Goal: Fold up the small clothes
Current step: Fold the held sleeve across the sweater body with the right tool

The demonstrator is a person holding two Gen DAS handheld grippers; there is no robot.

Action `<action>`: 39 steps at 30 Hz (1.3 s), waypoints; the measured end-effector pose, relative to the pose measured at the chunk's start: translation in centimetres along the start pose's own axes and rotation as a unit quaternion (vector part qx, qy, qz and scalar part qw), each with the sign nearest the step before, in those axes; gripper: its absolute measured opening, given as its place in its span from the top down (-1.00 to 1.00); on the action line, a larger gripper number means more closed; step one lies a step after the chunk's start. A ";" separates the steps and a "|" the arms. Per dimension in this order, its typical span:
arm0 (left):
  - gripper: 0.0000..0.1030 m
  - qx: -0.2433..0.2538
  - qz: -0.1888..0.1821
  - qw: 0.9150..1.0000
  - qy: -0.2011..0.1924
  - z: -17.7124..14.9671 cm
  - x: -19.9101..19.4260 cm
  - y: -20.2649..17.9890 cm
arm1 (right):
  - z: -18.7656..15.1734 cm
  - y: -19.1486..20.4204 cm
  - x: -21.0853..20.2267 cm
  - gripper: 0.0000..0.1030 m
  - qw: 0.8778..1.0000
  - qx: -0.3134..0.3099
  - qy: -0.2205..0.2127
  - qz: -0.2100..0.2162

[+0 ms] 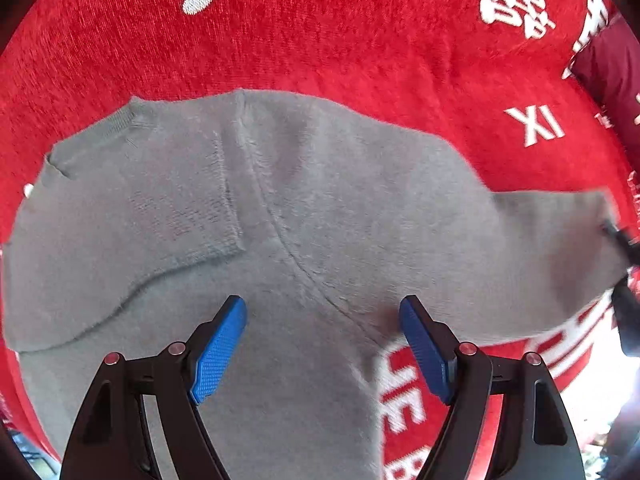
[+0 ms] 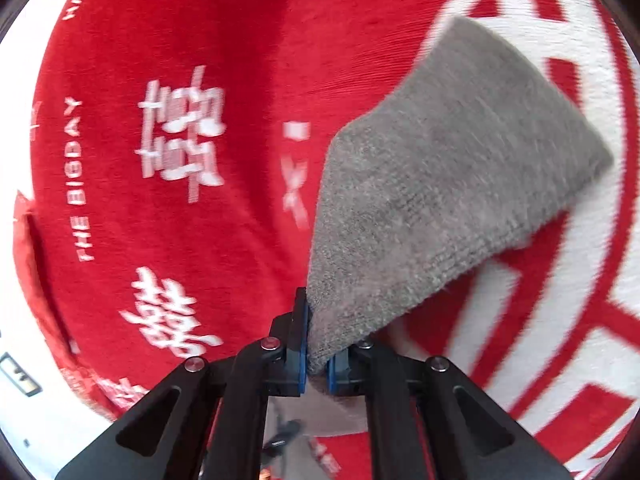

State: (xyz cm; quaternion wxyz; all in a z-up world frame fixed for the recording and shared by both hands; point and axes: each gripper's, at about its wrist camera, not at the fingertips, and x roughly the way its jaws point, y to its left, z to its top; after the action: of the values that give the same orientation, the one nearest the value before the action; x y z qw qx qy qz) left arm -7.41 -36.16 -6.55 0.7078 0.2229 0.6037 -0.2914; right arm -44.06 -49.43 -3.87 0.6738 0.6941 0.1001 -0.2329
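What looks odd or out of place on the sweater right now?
Nothing damaged or spilled. The grey sweater lies on the red blanket with one sleeve folded across it; the right gripper pinches the other sleeve. The left gripper is open above.

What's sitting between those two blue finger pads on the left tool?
Only the grey sweater below: the left gripper hangs open over it, gripping nothing, in the left wrist view.

Probably a home: red wedding-print blanket (image 1: pixel 360 52) underneath.
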 end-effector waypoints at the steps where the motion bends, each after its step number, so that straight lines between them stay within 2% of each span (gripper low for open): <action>1: -0.57 0.006 0.002 1.000 -0.005 -0.1 0.3 0.0 | -0.2 0.7 0.2 0.85 1.000 -0.001 0.005 0.015; 4: -0.59 0.022 0.002 1.000 -0.021 -0.2 0.4 -0.3 | -0.7 3.2 0.8 0.86 0.998 -0.016 0.018 0.050; 9: -0.59 0.018 -0.035 0.999 -0.009 -0.2 0.0 1.3 | -2.0 8.2 3.3 0.85 0.994 -0.057 0.047 0.080; 11: -0.59 0.009 -0.052 0.999 -0.008 -0.4 -0.7 2.4 | -3.1 10.4 4.6 0.85 0.991 -0.079 0.060 0.087; 15: -0.59 -0.029 -0.065 0.997 -0.037 -1.1 -2.8 6.3 | -5.8 14.5 7.1 0.85 0.982 -0.137 0.091 0.090; 18: -0.59 -0.051 -0.057 0.996 -0.051 -1.7 -3.8 9.8 | -8.6 17.5 9.4 0.85 0.972 -0.184 0.119 0.090; 24: -0.59 -0.088 -0.012 0.994 -0.064 -3.5 -4.9 17.1 | -15.3 21.7 14.8 0.85 0.948 -0.250 0.177 0.090; 27: -0.59 -0.122 0.008 0.990 -0.064 -5.0 -5.3 21.7 | -19.2 23.1 17.6 0.85 0.931 -0.293 0.206 0.074; 29: -0.59 -0.140 0.016 0.988 -0.064 -5.5 -5.2 23.8 | -22.4 23.6 19.6 0.85 0.915 -0.326 0.232 0.054; 34: -0.59 -0.180 0.038 0.981 -0.054 -7.4 -4.8 29.3 | -28.6 22.0 24.2 0.83 0.882 -0.373 0.288 -0.012; 39: -0.59 -0.198 0.043 0.978 -0.042 -8.4 -3.0 31.2 | -31.8 18.6 27.7 0.73 0.864 -0.367 0.332 -0.089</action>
State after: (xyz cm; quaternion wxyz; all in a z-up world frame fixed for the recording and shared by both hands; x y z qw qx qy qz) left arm 7.44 -7.36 -6.16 0.7745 0.0915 0.6088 -0.1450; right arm -5.51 -24.43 -0.58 0.7831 0.4209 0.4577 0.0062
